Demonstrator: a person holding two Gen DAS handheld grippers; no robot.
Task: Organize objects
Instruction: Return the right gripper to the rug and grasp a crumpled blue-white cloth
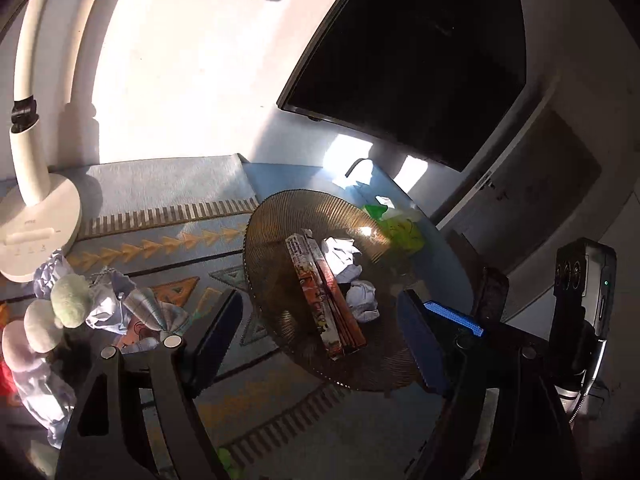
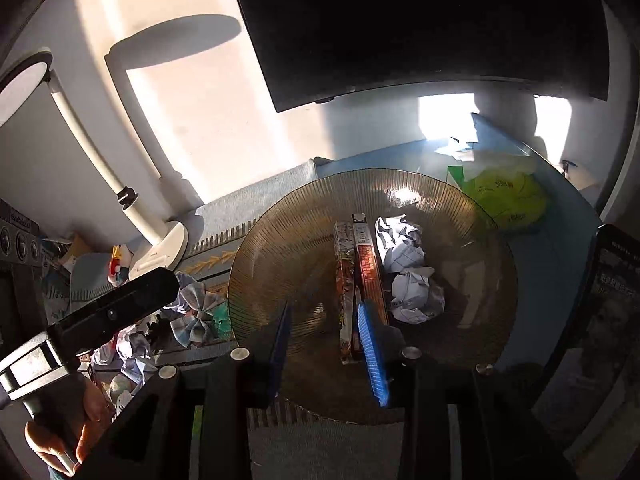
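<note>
- While both pairs of fingers stand spread and empty, the right gripper (image 2: 326, 344) hangs over the ribbed glass plate (image 2: 280, 248), and the left gripper (image 1: 316, 340) hovers at its near edge.
- 2 long boxes (image 2: 358, 280) lie on the plate beside 2 crumpled paper balls (image 2: 412, 276).
- A checked bow (image 1: 154, 308) lies left on the patterned mat (image 1: 168, 240), near the white lamp (image 1: 36, 224).

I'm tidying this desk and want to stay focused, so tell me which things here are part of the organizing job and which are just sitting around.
Part of the job:
- ribbed glass plate
- two long boxes lying on it
- two crumpled paper balls on it
- plaid bow and loose paper left of the plate
- right gripper, open over the plate

Just lying about:
- white desk lamp
- dark monitor
- green packet
</note>
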